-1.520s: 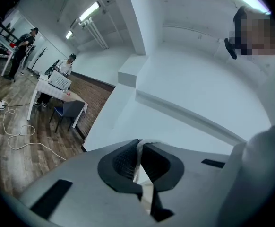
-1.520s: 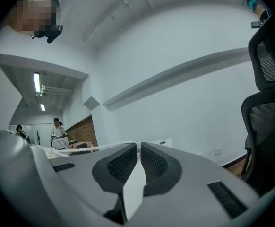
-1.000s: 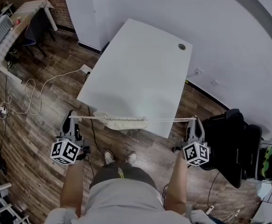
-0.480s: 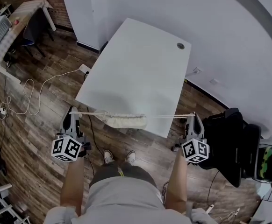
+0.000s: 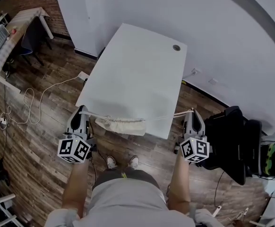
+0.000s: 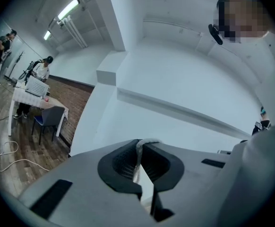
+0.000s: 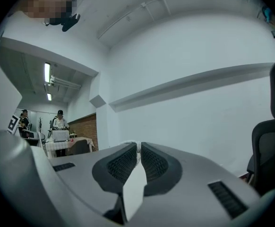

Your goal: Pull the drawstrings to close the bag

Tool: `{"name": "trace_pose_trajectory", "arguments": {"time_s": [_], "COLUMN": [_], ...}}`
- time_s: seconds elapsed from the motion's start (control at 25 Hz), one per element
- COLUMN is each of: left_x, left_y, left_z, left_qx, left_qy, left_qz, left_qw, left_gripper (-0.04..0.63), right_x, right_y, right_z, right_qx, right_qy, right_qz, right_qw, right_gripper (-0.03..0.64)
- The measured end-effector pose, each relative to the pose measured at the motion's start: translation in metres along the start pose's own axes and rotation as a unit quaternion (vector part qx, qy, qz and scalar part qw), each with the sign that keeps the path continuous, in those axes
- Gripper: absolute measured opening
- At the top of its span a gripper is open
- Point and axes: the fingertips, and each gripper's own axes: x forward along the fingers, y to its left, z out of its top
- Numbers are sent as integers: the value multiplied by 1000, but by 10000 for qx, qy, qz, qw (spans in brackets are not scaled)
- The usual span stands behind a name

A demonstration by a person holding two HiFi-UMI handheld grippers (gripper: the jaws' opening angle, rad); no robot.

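Note:
A cream drawstring bag (image 5: 122, 126) lies bunched up along the near edge of the white table (image 5: 137, 70). One drawstring (image 5: 91, 115) runs from its left end to my left gripper (image 5: 83, 110), which is held off the table's left corner. In the left gripper view the gripper (image 6: 140, 148) is shut on that white cord (image 6: 138, 150). The other drawstring (image 5: 168, 117) leads from the bag's right end to my right gripper (image 5: 191, 111), beyond the table's right corner. Its jaws (image 7: 138, 150) are pressed together on the cord's end. Both strings sag slightly.
A black office chair (image 5: 232, 141) stands close to my right gripper. A white cable (image 5: 38, 96) loops over the wooden floor at left. A desk with a laptop (image 5: 5, 30) is far left. The person's shoes (image 5: 121, 161) are below the table edge.
Both grippers have moved inward and a little forward, toward the table's corners. The strings, taut and straight a second ago, now droop slightly. The bag stays bunched at the edge.

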Motion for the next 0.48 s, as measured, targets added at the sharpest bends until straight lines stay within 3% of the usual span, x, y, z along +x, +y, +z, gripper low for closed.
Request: {"name": "trace_pose_trajectory", "arguments": {"time_s": [0.28, 0.48], "left_x": [-2, -6], "left_y": [-44, -66], "left_z": [-1, 14], "left_qx": [189, 285], "left_qy": [139, 81], "left_qz": [-551, -720], "left_qw": [9982, 9970], "left_gripper": [14, 15], "right_x": [-11, -20], "right_y": [20, 33], "right_z": [16, 33], "right_qx": [-232, -369], "right_qy": [-122, -228], "right_qz": [170, 309], "right_qw": [9995, 9986], "right_gripper": [51, 51]}}
